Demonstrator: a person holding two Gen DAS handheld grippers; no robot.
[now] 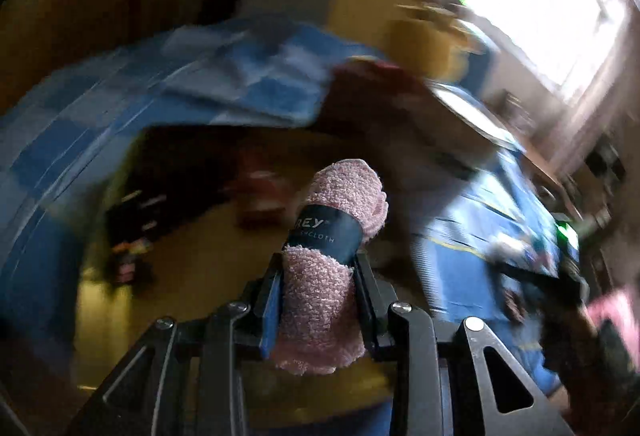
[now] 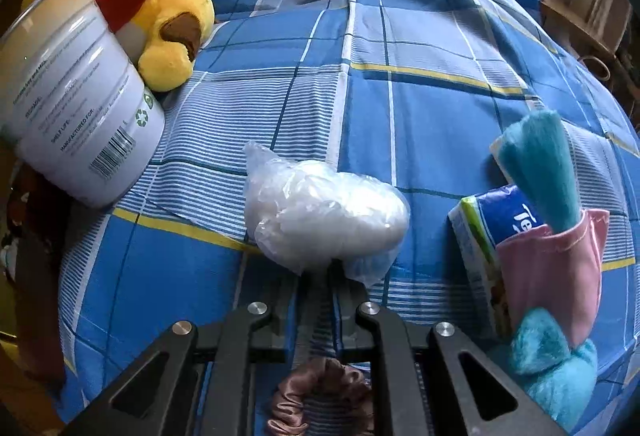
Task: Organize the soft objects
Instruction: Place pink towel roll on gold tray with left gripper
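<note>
Partway through: the left gripper (image 1: 318,300) clamps a rolled pink washcloth (image 1: 332,244) between its fingers, while the right gripper (image 2: 320,288), pinched shut, nips the clear plastic bag (image 2: 324,215) just ahead, other soft items unsorted.

Through the left wrist camera I see my left hand-held gripper (image 1: 318,288) clamped on a rolled pink washcloth (image 1: 320,276), its dark paper band (image 1: 334,232) sitting just above the fingers. The roll stands nearly upright between the blue pads (image 1: 269,312), sticking out above and below them. Everything behind is smeared with blur: a blue checked bedspread (image 1: 224,75), a yellow floor (image 1: 192,256) beneath, and a bright window (image 1: 560,15) at upper right.
</note>
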